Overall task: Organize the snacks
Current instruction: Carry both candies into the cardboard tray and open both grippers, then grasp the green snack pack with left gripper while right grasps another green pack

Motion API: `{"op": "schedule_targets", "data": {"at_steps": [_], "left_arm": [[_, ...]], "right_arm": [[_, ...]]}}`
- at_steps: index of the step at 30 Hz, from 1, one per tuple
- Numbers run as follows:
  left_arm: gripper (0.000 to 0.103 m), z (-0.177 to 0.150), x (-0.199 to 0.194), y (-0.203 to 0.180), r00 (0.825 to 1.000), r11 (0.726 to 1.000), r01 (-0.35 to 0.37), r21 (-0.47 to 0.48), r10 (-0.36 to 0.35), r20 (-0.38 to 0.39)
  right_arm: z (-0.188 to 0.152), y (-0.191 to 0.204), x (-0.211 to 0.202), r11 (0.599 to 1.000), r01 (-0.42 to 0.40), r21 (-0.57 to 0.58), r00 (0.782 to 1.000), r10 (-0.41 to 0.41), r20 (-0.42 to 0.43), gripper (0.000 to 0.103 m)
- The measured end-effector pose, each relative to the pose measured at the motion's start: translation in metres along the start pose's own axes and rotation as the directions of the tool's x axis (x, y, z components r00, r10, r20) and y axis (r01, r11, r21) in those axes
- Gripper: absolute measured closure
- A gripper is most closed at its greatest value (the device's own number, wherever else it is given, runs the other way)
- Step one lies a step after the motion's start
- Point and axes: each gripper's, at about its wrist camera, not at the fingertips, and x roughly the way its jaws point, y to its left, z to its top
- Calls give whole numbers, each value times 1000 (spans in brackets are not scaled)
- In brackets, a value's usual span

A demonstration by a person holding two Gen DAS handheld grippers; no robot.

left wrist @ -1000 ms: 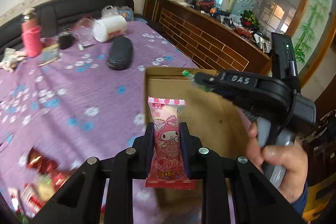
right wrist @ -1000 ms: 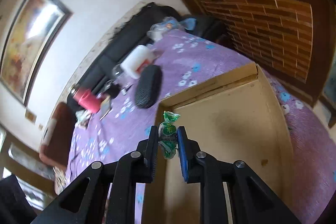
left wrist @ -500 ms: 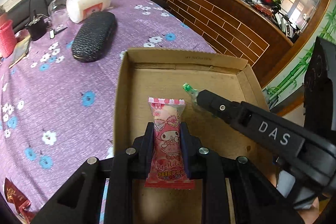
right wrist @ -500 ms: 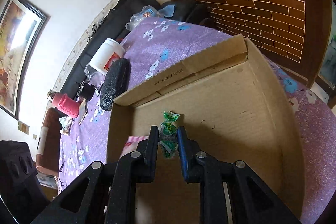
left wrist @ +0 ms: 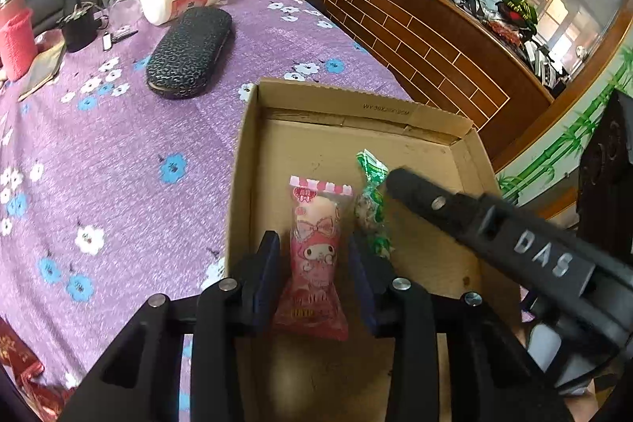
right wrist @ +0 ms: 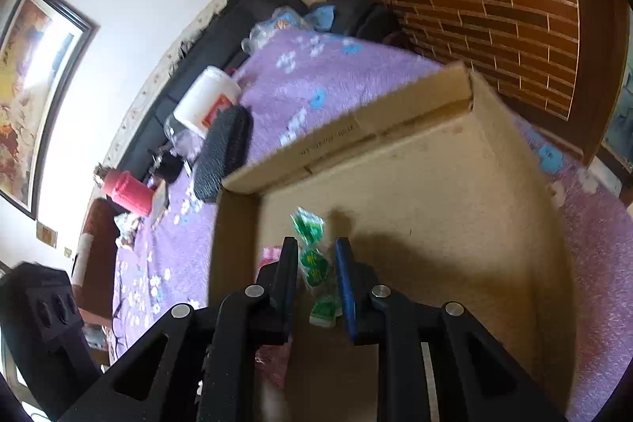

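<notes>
Opening its jaws right now, the left gripper (left wrist: 314,260) is letting go of the pink snack bag (left wrist: 316,256). A moment ago the fingers were squeezing that bag tight. Now there is a gap on each side of it, so the pads are no longer pressing, and the bag is sitting between them, low inside the cardboard box (left wrist: 253,161). Half a second ago the bag was hanging higher over the box, so it has come down close to the floor of the box.

Beside it, the right gripper (right wrist: 316,265) is pinching a small green candy (right wrist: 314,263). Its jaws are nearly shut, as they were a second ago, and the candy is sitting between them, though the picture is too blurry to be sure the pads are pressing. It is hanging just over the box floor, just beside the pink bag.

I am guessing the pink bag is almost put away, and the green candy is next. More red snacks (left wrist: 16,358) are waiting on the purple cloth (left wrist: 118,184) outside the box.
</notes>
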Motion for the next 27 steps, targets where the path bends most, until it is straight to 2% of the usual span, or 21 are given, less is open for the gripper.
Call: {"op": "schedule_targets", "data": {"at_steps": [4,6,9,12,16,22,27], "left_arm": [[68,-10,-28,1,1000,1000,12,-15,-11,29],[67,-21,-47,4,998,1000,14,-18,-13,56],[63,-43,-78,13,995,1000,-6,-19,8,95],[63,-66,-107,29,990,999,-20,-45,26,139],[63,-95,-143,59,980,995,-48,-82,63,187],[63,-140,-205,121,951,981,-121,-150,158,265],[62,-190,-249,185,925,951,-184,-248,253,283]], "right_arm": [[-3,14,-32,999,-17,-51,997,21,78,80],[-8,25,-51,995,-51,-81,993,59,99,76],[-25,47,-73,981,-94,-168,987,113,111,63],[-51,71,-82,957,-152,-246,983,172,65,60],[-87,99,-86,926,-186,-329,980,200,8,60],[-152,140,-75,853,-274,-445,962,242,-129,60],[-190,154,-48,832,-291,-473,953,209,-220,60]]}}
